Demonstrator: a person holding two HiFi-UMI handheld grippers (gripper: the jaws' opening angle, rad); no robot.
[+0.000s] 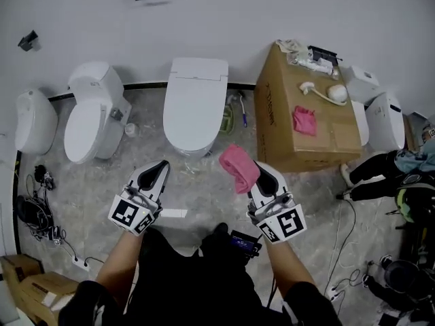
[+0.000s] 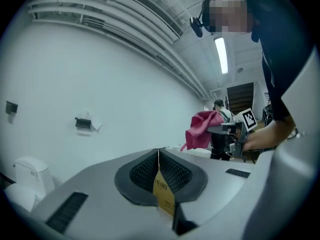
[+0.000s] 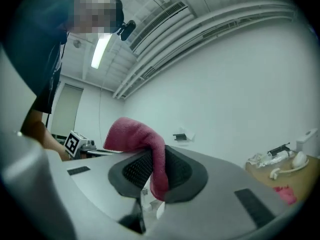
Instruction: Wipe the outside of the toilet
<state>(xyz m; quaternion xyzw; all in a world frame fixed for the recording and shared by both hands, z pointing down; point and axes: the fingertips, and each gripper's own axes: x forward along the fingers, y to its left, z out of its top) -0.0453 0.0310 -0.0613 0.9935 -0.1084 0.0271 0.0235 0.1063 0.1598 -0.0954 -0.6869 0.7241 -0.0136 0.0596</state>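
The right gripper (image 1: pixel 261 170) is clamped on a crumpled pink terry cloth (image 1: pixel 238 167), the left gripper (image 1: pixel 160 168) is closed with a small tan tag (image 2: pixel 163 191) at the seam, and the white lidded ceramic toilet (image 1: pixel 194 104) at the floor's far edge is judged not yet wiped.

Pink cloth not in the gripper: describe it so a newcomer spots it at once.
Find the cardboard box against the wall, right of the flat-lidded toilet. On its top lies a crumpled pink cloth. It is the only pink thing among white items; the other pink cloth sits in the right gripper.
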